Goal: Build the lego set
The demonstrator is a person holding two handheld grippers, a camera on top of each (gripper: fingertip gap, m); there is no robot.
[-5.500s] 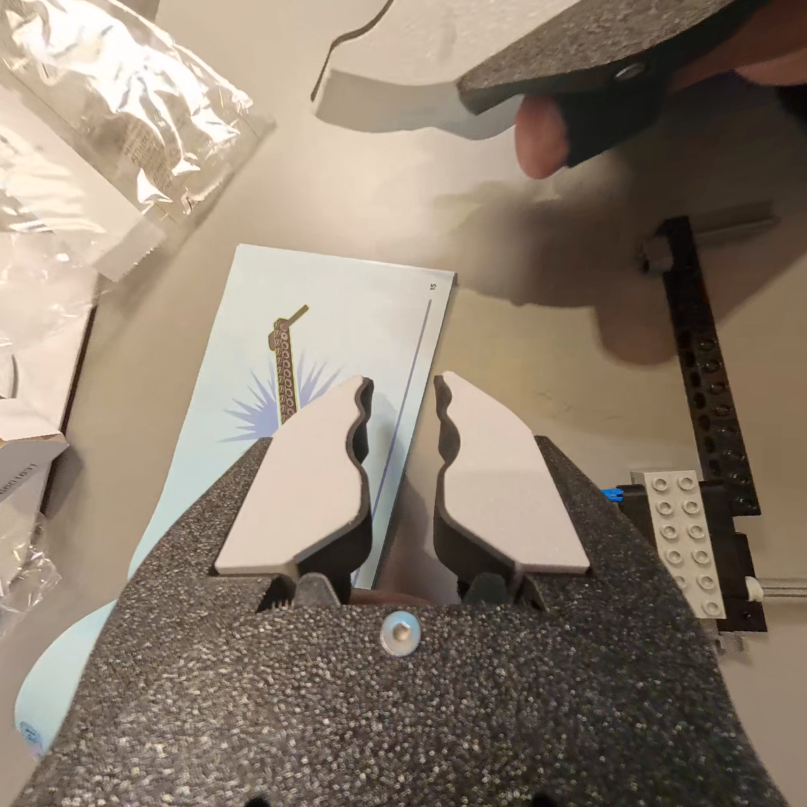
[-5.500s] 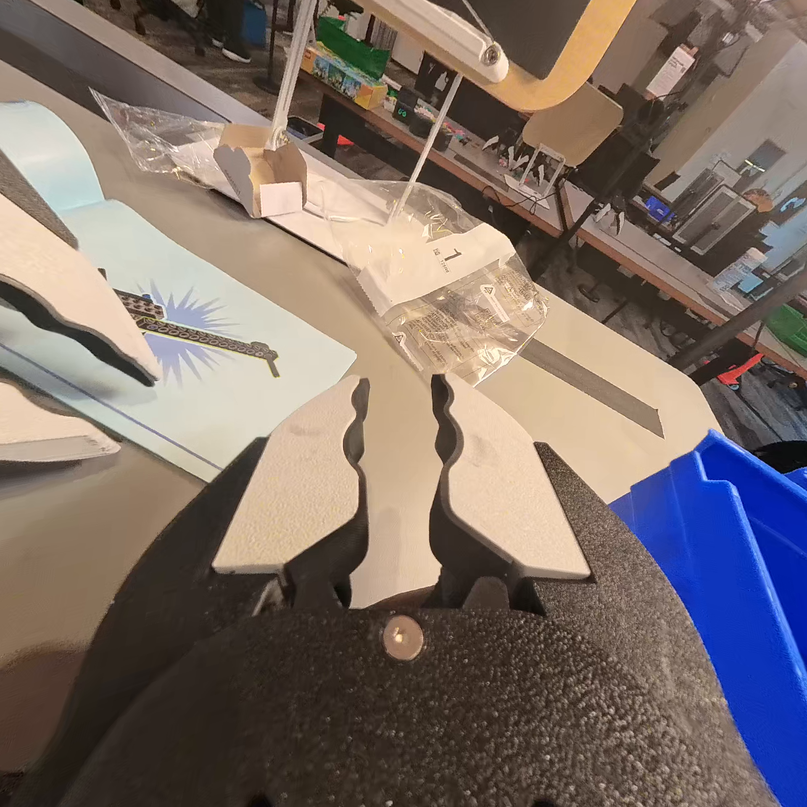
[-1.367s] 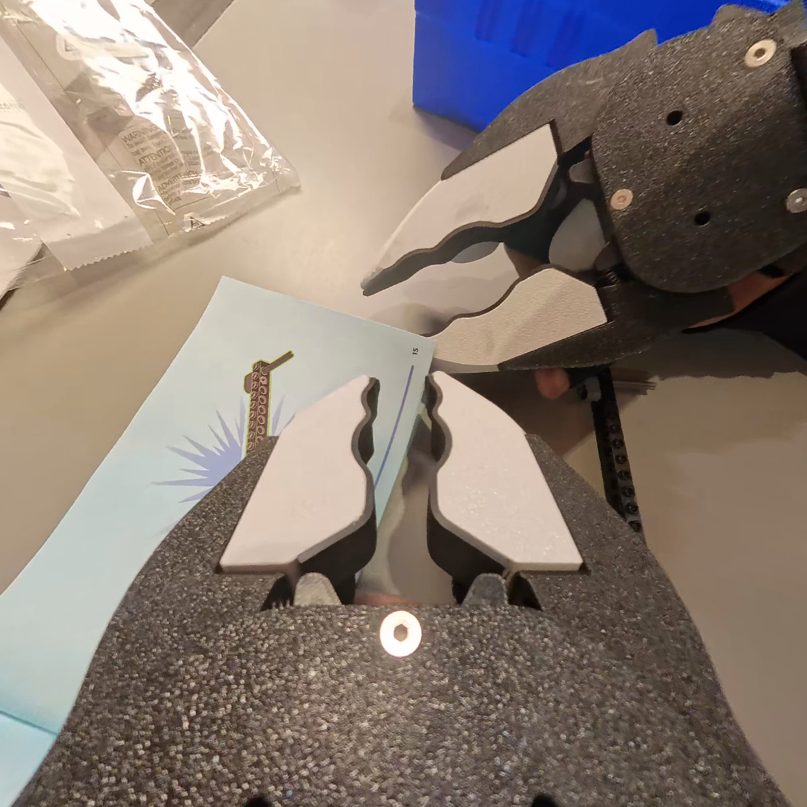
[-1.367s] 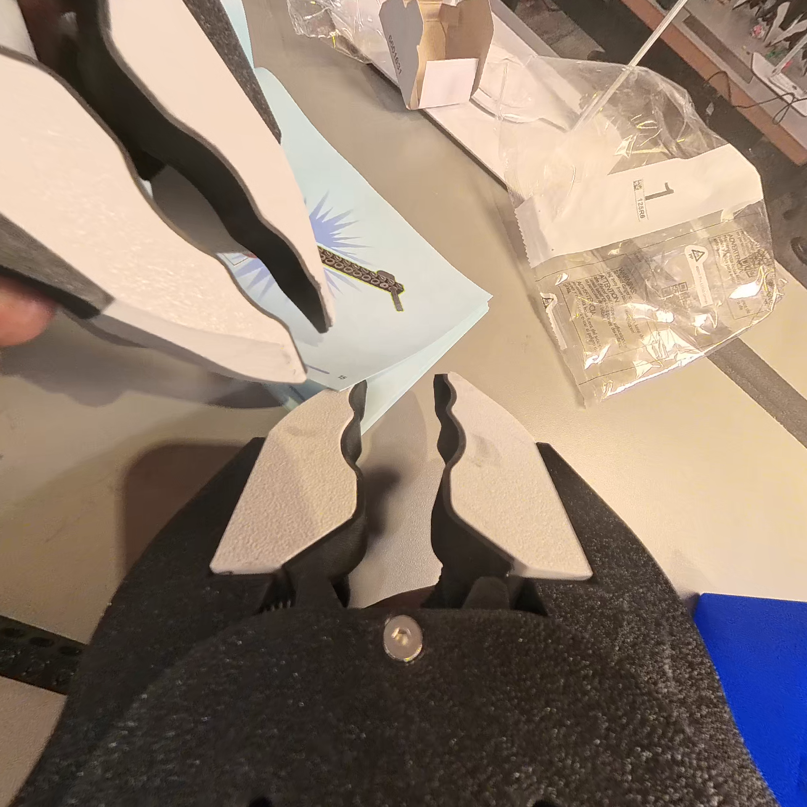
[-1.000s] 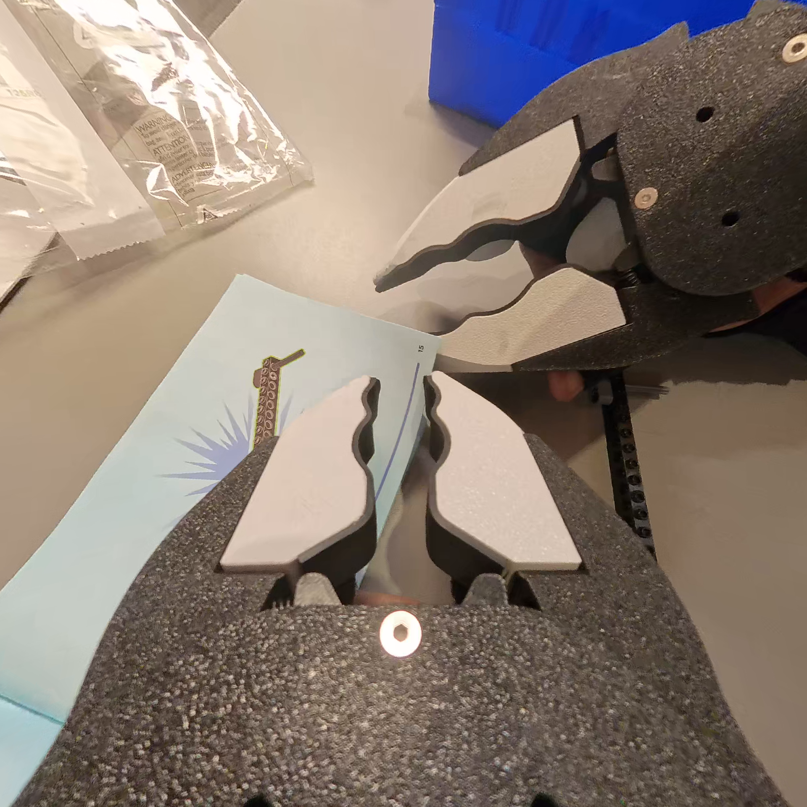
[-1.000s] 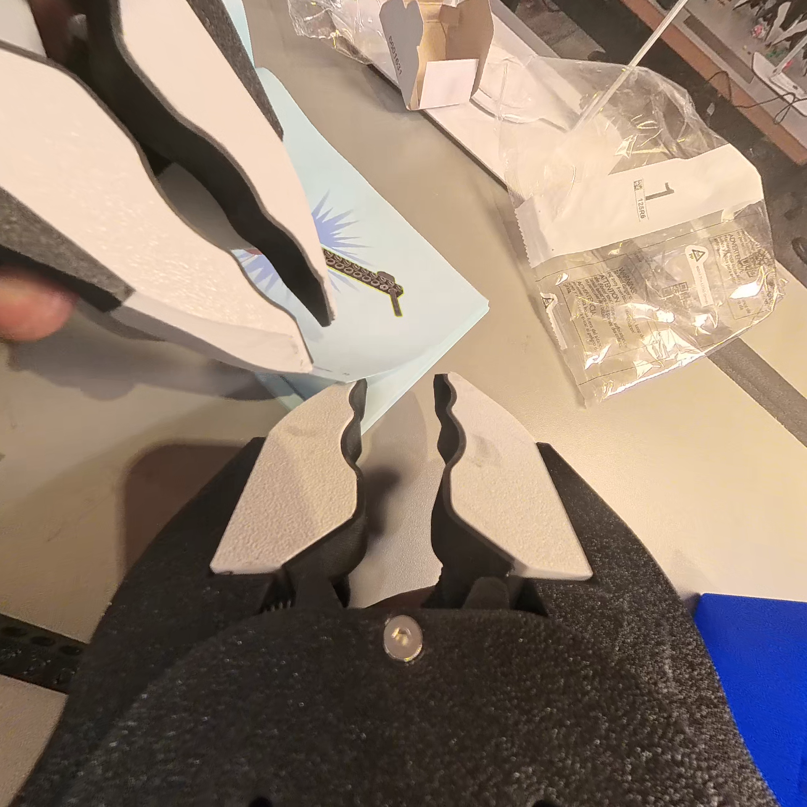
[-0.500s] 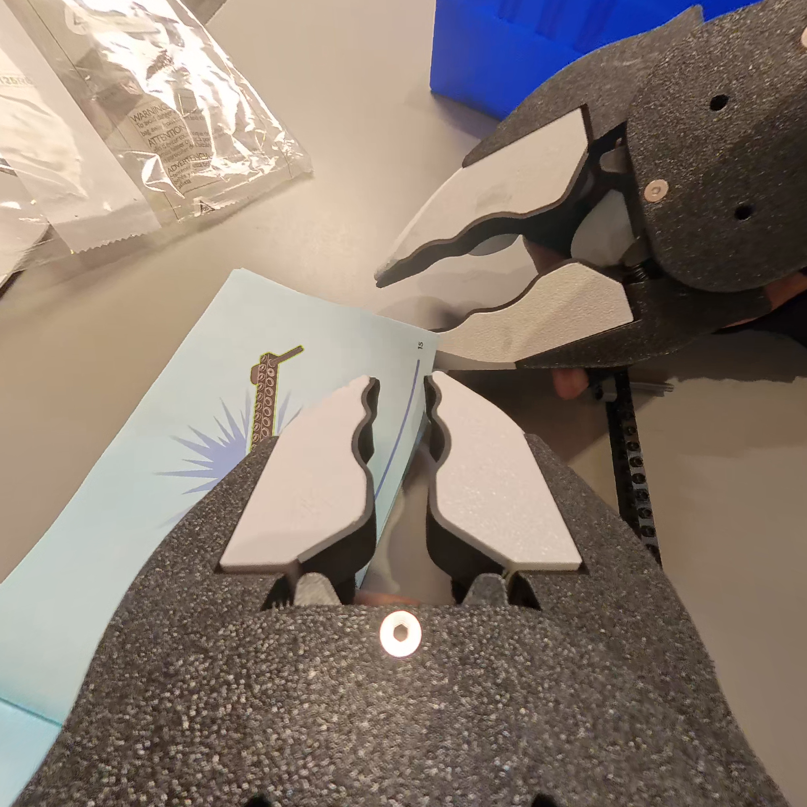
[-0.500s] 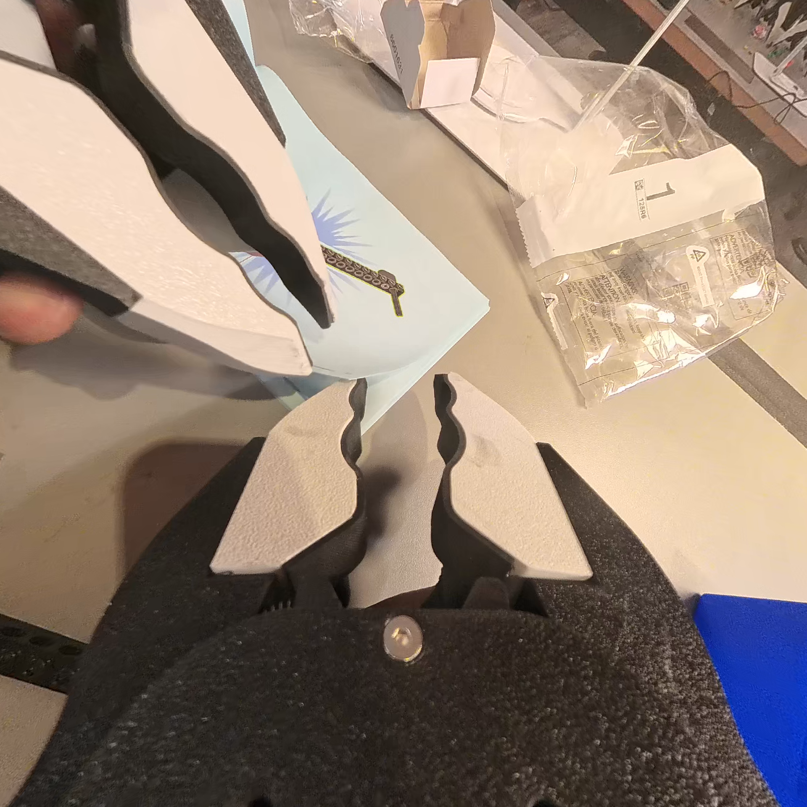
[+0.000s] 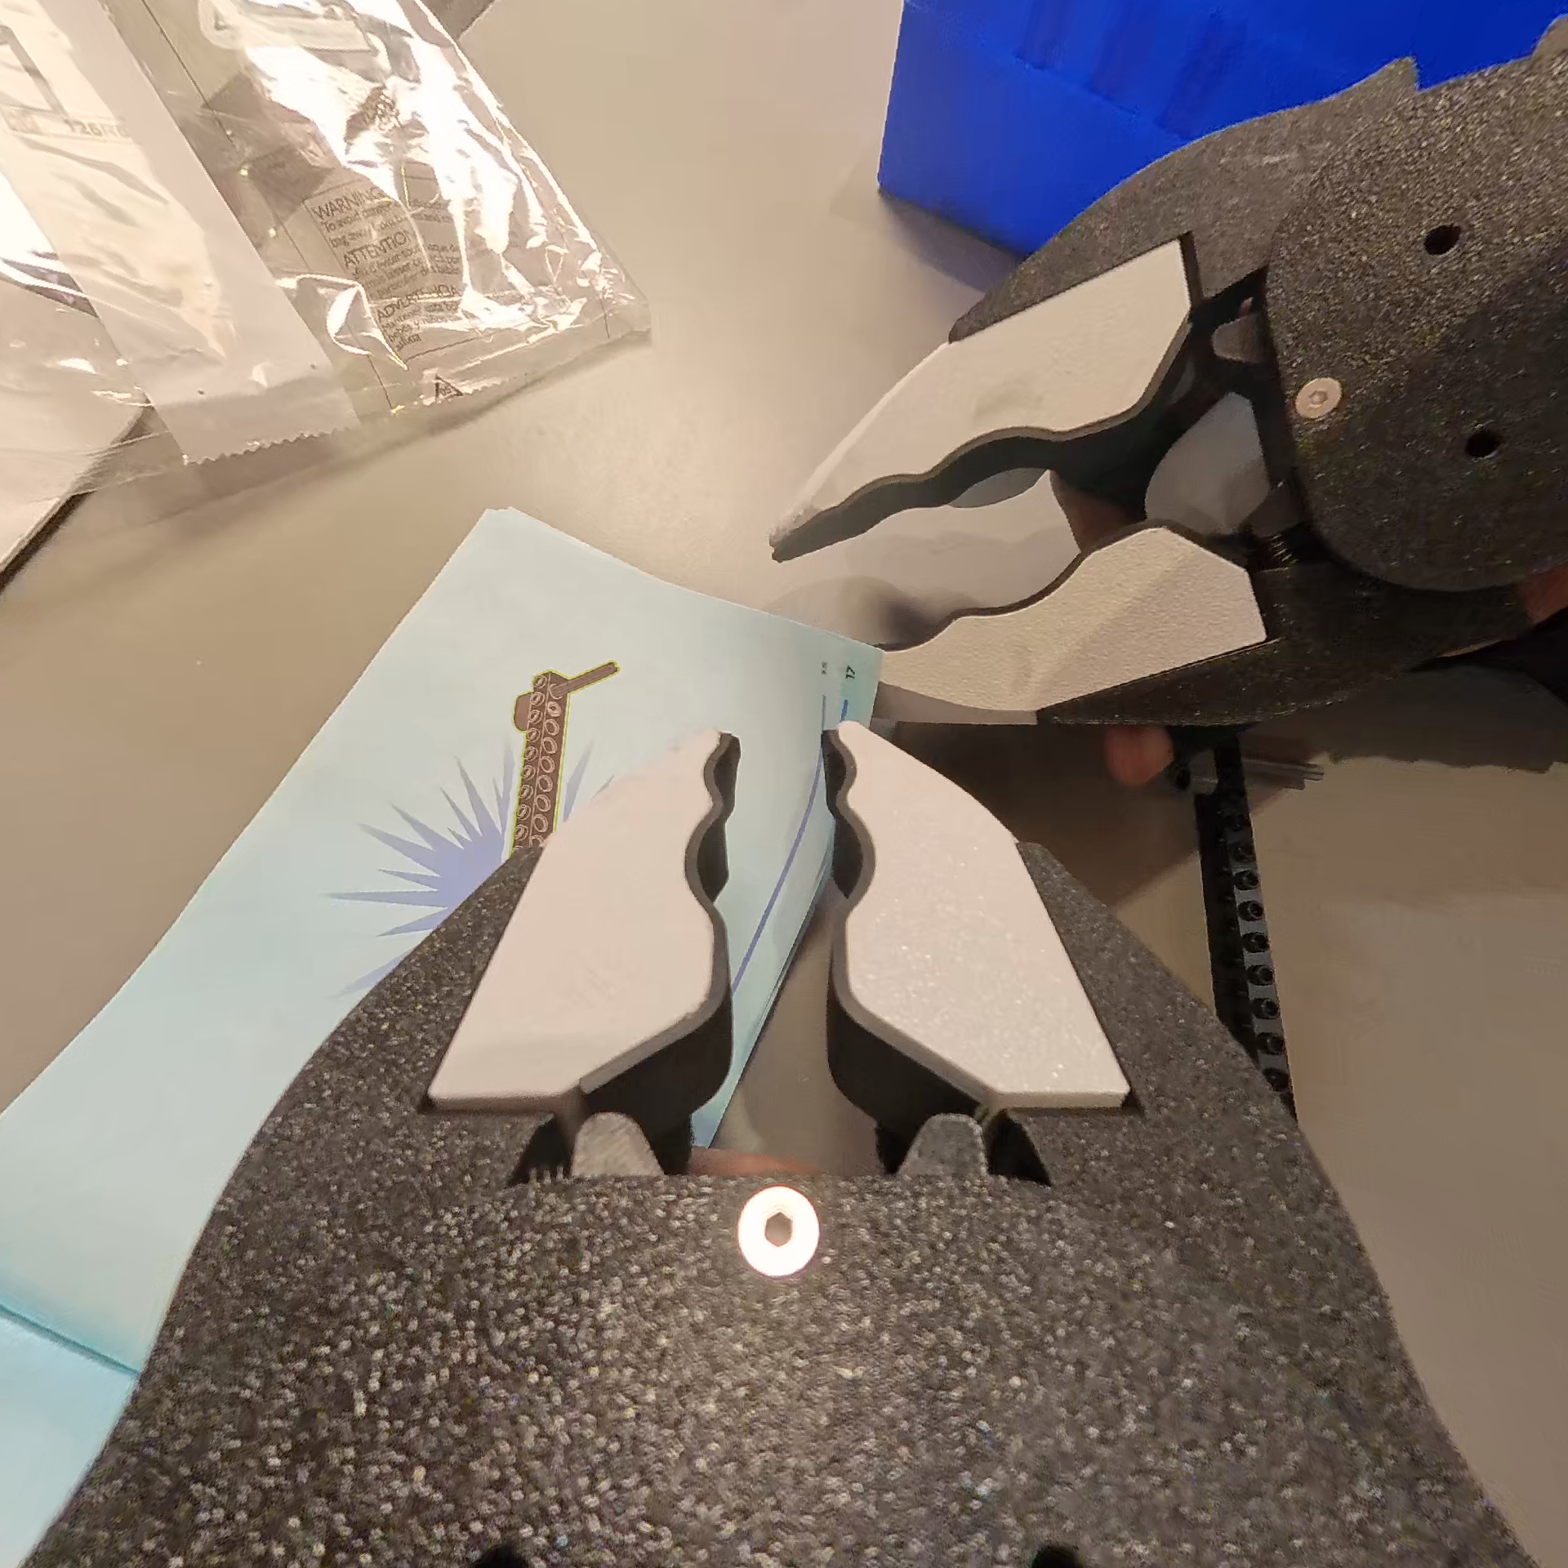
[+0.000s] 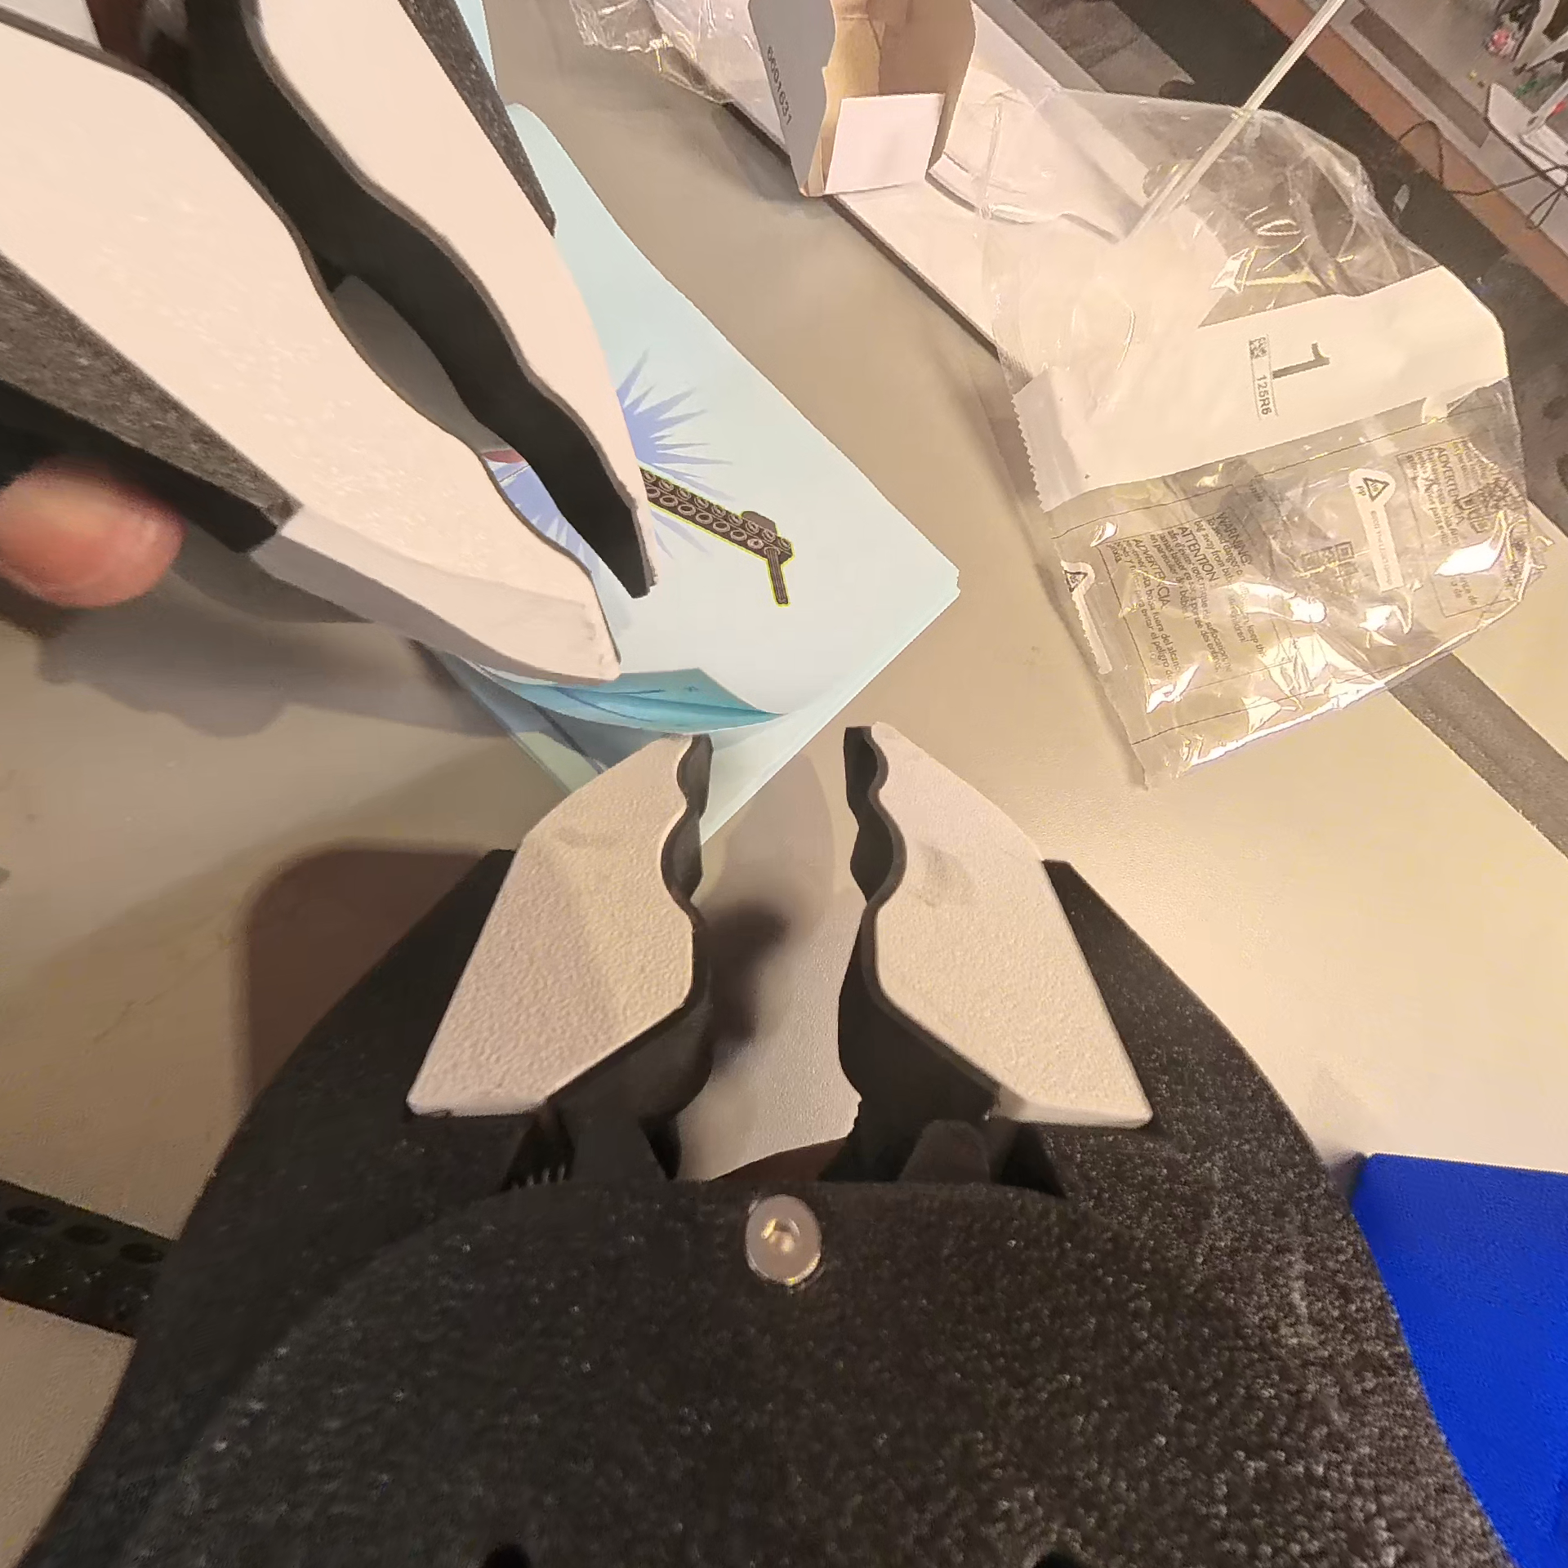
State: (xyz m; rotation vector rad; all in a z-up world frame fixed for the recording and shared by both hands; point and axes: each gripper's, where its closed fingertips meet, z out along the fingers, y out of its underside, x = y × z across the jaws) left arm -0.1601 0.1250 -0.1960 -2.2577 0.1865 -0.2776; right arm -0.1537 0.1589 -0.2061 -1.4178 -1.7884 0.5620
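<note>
A light-blue instruction booklet (image 9: 407, 848) lies open on the worktop (image 9: 212, 645), its near corner pages curling upward (image 10: 662, 704). The left hand-held gripper (image 9: 781, 747) hovers just over that corner; its fingers stand a narrow way apart with only the page's edge showing between them, and nothing is pinched. The right hand-held gripper (image 10: 772, 747) sits just beside the same corner from the other side, its fingers a little wider apart and bare, one fingertip (image 10: 670, 764) close to the lifted pages. No page has been taken hold of by either one; the sheets are raised but free.

A long black studded beam (image 9: 1239, 916) lies on the worktop near the right gripper, partly under it.

Farther out, a clear plastic bag (image 10: 1273, 458) with a white band lies flat and crumpled; what it contains I cannot tell. A small open cardboard box (image 10: 874, 93) stands behind the booklet, its inside hidden. A blue bin (image 9: 1103, 102) sits at the far edge; its contents are out of view.
</note>
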